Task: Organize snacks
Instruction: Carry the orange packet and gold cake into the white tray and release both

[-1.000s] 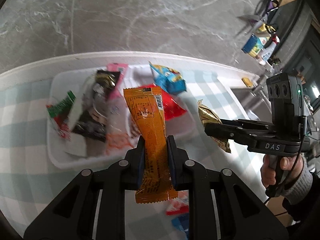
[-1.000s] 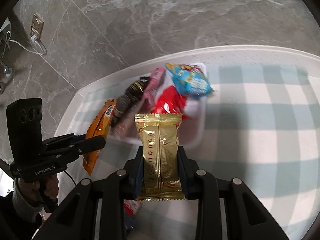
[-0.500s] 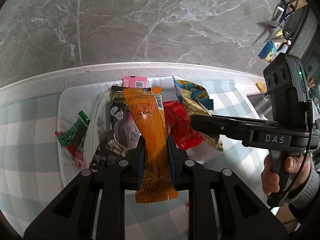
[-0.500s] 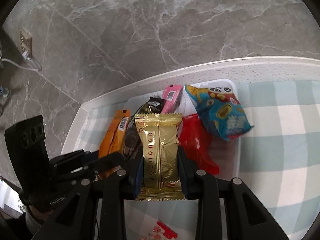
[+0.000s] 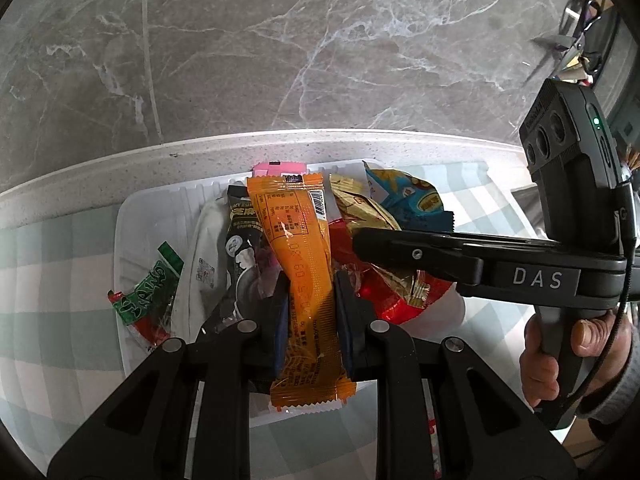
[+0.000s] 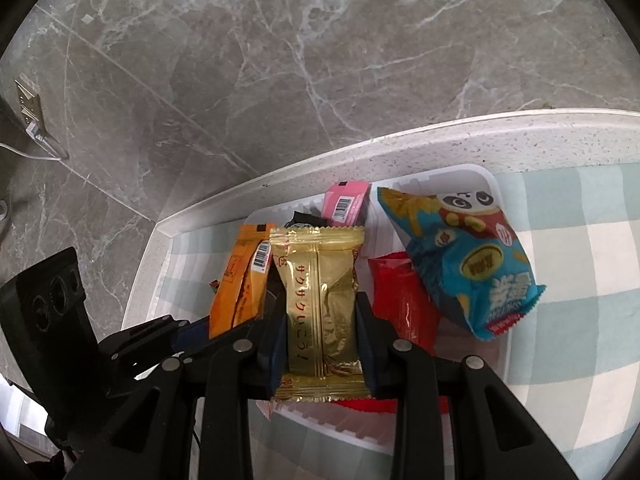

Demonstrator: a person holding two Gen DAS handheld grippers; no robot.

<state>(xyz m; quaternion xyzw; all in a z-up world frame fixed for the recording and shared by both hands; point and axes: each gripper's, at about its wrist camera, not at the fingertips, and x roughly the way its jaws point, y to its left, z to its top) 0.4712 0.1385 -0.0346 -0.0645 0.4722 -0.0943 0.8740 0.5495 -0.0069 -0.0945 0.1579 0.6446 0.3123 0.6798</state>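
My left gripper [image 5: 310, 308] is shut on a long orange snack packet [image 5: 296, 248], held upright over the white tray [image 5: 132, 224]. My right gripper [image 6: 320, 328] is shut on a gold snack packet [image 6: 320, 280], also above the tray [image 6: 496, 364]. In the left wrist view the right gripper [image 5: 360, 246] reaches in from the right with the gold packet [image 5: 364, 216] in its tip. In the right wrist view the orange packet [image 6: 240, 280] shows left of the gold one. The tray holds a blue panda bag [image 6: 468, 268], a red packet [image 6: 400, 304], a pink packet [image 6: 346, 204], a black packet [image 5: 240, 236] and a green packet [image 5: 152, 292].
The tray stands on a pale green checked cloth [image 6: 580, 240] near the table's white speckled edge [image 5: 160, 160]. Grey marble floor [image 5: 280, 40] lies beyond. A hand in a grey sleeve [image 5: 560, 352] grips the right tool's handle. A wall socket with a cable [image 6: 30, 108] is far left.
Both grippers have moved forward and down over the tray with their packets, coming close side by side. The tray now fills more of both views.
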